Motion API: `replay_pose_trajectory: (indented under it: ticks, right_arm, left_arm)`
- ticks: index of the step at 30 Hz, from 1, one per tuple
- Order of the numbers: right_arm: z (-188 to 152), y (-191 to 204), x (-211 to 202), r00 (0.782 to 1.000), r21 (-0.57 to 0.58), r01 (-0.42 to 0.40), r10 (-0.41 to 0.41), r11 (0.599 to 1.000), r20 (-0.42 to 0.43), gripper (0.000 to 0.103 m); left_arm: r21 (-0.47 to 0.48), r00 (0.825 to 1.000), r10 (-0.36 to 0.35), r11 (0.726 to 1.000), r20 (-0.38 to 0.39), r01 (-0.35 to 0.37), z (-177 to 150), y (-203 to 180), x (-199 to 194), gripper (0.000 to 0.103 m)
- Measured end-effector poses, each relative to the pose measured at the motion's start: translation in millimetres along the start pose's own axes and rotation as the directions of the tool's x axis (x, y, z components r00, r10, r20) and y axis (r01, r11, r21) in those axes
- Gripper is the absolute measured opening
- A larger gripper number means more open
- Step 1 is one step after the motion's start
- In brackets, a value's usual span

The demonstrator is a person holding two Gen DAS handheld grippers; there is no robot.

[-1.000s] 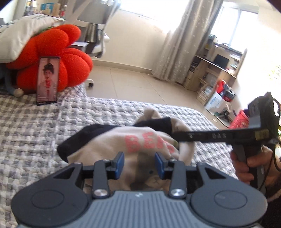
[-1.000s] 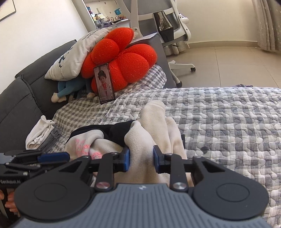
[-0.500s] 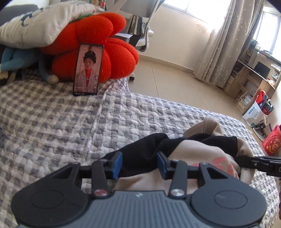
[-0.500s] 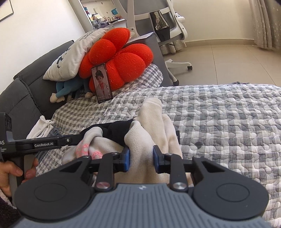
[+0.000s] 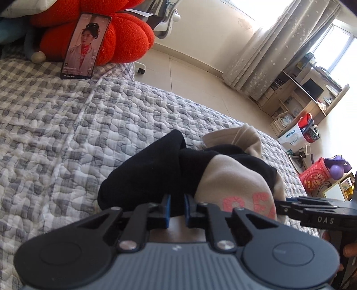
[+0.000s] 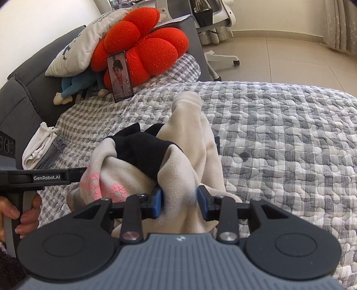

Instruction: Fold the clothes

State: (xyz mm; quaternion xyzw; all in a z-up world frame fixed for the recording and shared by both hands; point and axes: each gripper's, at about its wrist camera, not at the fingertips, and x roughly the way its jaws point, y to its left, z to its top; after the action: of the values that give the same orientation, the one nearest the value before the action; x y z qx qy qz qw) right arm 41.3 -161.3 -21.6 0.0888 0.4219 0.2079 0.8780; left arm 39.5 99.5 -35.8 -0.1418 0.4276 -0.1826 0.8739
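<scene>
A beige fleece sweatshirt (image 5: 229, 176) with pink letters and a black part (image 5: 145, 178) lies bunched on the checked quilt (image 5: 67, 133). My left gripper (image 5: 177, 207) is closing, its blue pads pinching the black fabric at the near edge. In the right wrist view the sweatshirt (image 6: 191, 142) rises in a ridge, and my right gripper (image 6: 179, 203) is opening with a beige fold loose between its pads. The right gripper's fingers (image 5: 312, 207) reach in from the right beside the pink letters. The left gripper's fingers (image 6: 55, 177) come in from the left, tips hidden behind the fabric.
A phone (image 5: 86, 45) leans against a red cushion (image 5: 127, 35) at the head of the bed. Folded clothes (image 6: 39, 147) sit by the grey headboard (image 6: 20, 89). An office chair (image 6: 214, 13) stands on the tiled floor beyond.
My left gripper swung left and lower onto the black part and its jaws narrowed on it. The right gripper's jaws widened around the beige fold without moving away.
</scene>
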Motion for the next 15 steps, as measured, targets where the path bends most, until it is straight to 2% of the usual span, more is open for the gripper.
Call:
replay_pose_trajectory:
  ticks: [4, 7, 11, 15]
  right_arm:
    - [3.4, -1.1, -10.4, 0.998, 0.003, 0.002, -0.002, 1.0, 0.07, 0.055]
    - [6.8, -4.0, -20.6, 0.991, 0.016, -0.015, 0.012, 1.0, 0.133, 0.059]
    - [10.4, -5.5, -29.3, 0.981, 0.023, -0.029, 0.024, 0.999, 0.193, 0.061]
    - [9.9, -2.7, -23.3, 0.984, 0.003, -0.025, 0.024, 1.0, 0.177, 0.061]
  left_arm:
    - [0.051, 1.0, 0.023, 0.998, 0.015, -0.023, -3.6, -9.8, -2.0, 0.007]
    - [0.078, 0.999, 0.02, 0.997, 0.029, -0.022, -6.6, -14.3, -6.0, 0.005]
    - [0.123, 0.999, 0.003, 0.992, 0.042, -0.009, -9.3, -22.1, -9.1, 0.005]
    - [0.17, 0.998, -0.039, 0.985, 0.052, 0.03, -11.8, -32.5, -12.2, 0.005]
